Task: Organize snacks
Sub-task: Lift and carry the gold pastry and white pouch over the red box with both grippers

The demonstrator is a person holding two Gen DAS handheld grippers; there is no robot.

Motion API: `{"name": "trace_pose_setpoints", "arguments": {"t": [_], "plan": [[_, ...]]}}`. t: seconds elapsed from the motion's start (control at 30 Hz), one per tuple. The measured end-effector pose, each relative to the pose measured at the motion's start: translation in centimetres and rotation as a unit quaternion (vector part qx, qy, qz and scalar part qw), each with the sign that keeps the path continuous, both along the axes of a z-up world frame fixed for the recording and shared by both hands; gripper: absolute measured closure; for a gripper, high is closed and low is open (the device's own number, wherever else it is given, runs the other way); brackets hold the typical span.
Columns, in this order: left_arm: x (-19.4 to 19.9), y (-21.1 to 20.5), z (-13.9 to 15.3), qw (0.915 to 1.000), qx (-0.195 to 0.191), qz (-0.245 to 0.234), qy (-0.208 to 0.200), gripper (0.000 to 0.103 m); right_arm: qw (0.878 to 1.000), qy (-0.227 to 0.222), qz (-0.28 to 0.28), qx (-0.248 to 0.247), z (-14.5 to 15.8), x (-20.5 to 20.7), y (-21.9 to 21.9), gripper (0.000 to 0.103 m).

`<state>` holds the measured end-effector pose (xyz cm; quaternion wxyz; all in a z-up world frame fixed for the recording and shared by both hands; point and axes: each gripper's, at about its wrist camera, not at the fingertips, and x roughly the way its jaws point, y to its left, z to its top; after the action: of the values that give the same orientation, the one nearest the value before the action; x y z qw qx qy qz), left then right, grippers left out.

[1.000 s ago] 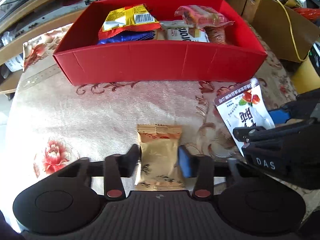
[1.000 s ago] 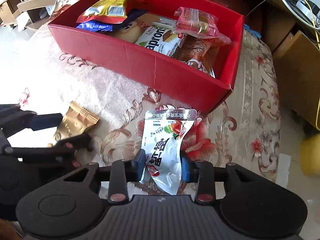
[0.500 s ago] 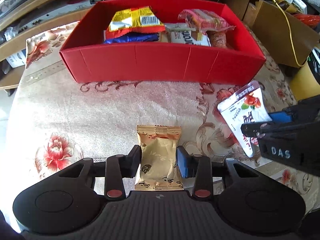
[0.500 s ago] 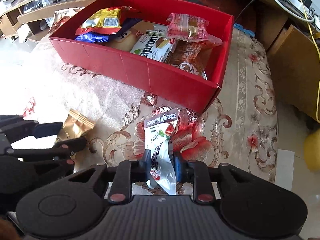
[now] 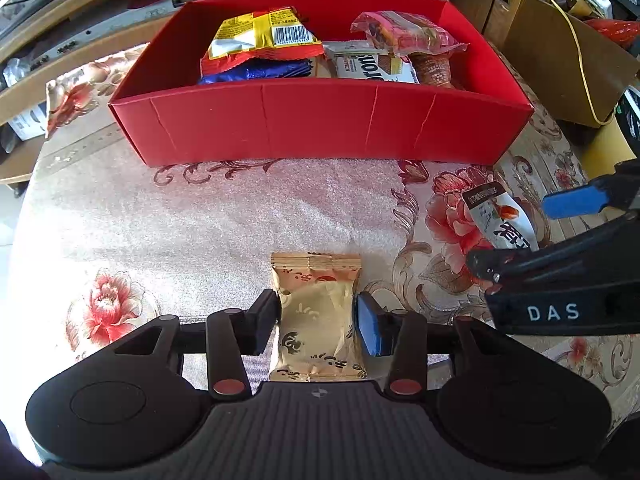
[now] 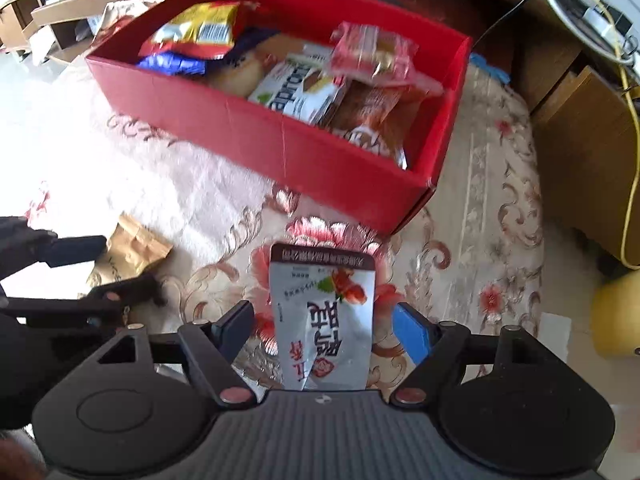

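A gold snack packet [image 5: 316, 320] lies on the flowered tablecloth between the pads of my left gripper [image 5: 316, 312]. Its jaws are opening, but both pads still touch the packet's sides. My right gripper [image 6: 324, 320] is opening wide around a white packet with a red fruit picture [image 6: 324, 328], with gaps on both sides. The red box [image 5: 320, 128] behind holds several snack packs. In the left wrist view, the right gripper [image 5: 524, 236] and white packet [image 5: 500, 220] sit at the right. The right wrist view shows the left gripper [image 6: 108, 270], gold packet [image 6: 136, 248] and box [image 6: 256, 136].
A brown cardboard box [image 5: 560, 60] with a yellow cable [image 5: 580, 60] stands right of the table. Wooden shelves [image 5: 80, 20] run behind and to the left. A yellow object [image 6: 616, 316] sits low at the right. The cloth [image 5: 200, 220] between box and grippers is bare.
The right jaws, pinched tight on the white packet half a second ago, have spread wide and the packet has flattened out. The left gripper stays around the gold packet.
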<state>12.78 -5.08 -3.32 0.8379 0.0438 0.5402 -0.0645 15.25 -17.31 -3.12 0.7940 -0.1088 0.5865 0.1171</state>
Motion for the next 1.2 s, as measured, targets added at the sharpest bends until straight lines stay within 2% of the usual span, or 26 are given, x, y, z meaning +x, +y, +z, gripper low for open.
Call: {"name": "trace_pose_setpoints", "arguments": {"t": [0.07, 0.13, 0.2, 0.27, 0.3, 0.4, 0.83, 1.2], "plan": [[0.0, 0.0, 0.0, 1.0000, 0.000, -0.002, 0.000, 0.049, 1.000, 0.012, -0.002, -0.001, -0.6, -0.1, 0.0, 0.030], [0.0, -0.1, -0.1, 1.0000, 0.000, -0.006, 0.000, 0.045, 1.000, 0.018, -0.008, 0.011, -1.1, -0.2, -0.3, 0.040], [-0.1, -0.3, -0.2, 1.0000, 0.001, -0.010, 0.000, 0.044, 0.999, 0.023, -0.014, 0.034, -0.8, -0.3, -0.7, 0.055], [-0.1, -0.4, -0.1, 1.0000, 0.003, -0.009, 0.000, 0.044, 0.999, 0.021, -0.010, 0.028, -0.8, -0.6, -0.7, 0.055], [-0.1, -0.4, -0.1, 1.0000, 0.005, -0.008, -0.002, 0.050, 0.999, 0.019, -0.010, 0.027, -0.7, -0.7, -0.6, 0.056], [-0.1, 0.0, 0.1, 1.0000, 0.000, -0.001, -0.003, 0.056, 0.999, 0.009, -0.008, 0.035, 0.0, -0.9, -0.5, 0.057], [-0.1, -0.1, 1.3, 0.9998, -0.009, 0.002, -0.020, 0.057, 0.998, -0.040, -0.006, 0.043, 2.7, -0.9, 0.2, 0.057], [-0.1, -0.4, 3.6, 0.9979, 0.001, 0.006, -0.065, 0.057, 0.997, -0.073, -0.010, 0.036, 4.2, -0.8, 0.3, 0.057]]}}
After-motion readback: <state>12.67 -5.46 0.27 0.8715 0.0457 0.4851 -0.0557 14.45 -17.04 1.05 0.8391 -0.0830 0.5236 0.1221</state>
